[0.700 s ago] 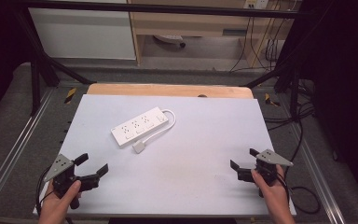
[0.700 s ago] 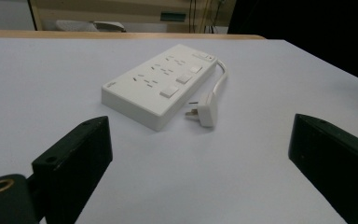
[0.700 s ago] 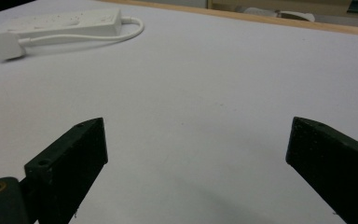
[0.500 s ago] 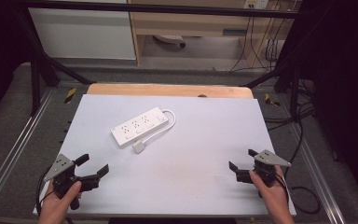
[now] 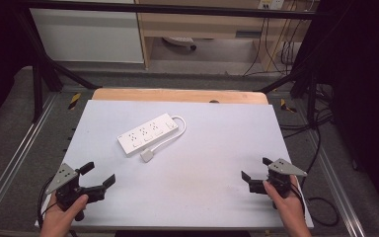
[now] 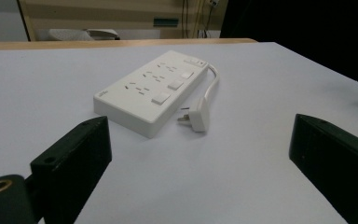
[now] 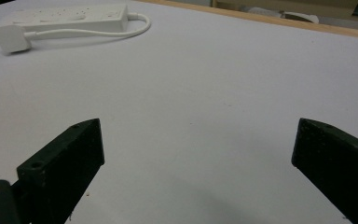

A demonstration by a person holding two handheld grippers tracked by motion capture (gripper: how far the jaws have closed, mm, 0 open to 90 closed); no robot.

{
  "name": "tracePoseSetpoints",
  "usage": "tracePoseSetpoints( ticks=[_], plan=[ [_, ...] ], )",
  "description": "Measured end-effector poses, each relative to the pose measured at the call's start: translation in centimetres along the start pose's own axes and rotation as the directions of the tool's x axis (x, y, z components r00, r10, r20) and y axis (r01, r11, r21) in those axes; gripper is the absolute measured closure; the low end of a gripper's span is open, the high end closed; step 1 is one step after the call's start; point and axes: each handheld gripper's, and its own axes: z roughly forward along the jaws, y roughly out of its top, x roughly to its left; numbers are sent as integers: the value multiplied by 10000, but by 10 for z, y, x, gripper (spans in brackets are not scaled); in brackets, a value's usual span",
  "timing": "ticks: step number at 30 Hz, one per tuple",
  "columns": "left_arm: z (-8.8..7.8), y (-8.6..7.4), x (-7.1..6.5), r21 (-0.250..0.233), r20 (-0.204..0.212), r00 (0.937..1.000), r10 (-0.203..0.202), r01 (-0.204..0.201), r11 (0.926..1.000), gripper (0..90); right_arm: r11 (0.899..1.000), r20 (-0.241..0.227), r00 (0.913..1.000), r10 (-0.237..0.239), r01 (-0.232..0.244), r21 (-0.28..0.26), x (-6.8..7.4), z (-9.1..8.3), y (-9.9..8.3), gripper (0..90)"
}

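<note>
Gaping wide with nothing between their jaws, the left gripper (image 5: 96,175) and right gripper (image 5: 255,171) sit at the near corners of the table (image 5: 217,148). Well ahead, nearer the left one, lies the white power strip (image 5: 147,134). It looks rigid, light and smooth-sided, best pinched across its narrow body, while its short looped cord (image 5: 170,139) and plug (image 5: 146,156) will flop.

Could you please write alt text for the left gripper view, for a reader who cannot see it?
A white plastic power strip lies flat on a pale table, its short white cable curving round to a white plug lying beside it. The open left gripper frames the foreground, nothing between its black jaws.
</note>
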Motion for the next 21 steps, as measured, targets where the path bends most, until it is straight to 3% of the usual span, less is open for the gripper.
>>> tracePoseSetpoints(
  ticks=[21],
  plan=[
    [-3, 5, -1, -416, 263, 9997, -23, 34, 9991, 60, 10000, -16, 10000, -46, 46, 28, 1, 0, 1, 30]
  ],
)
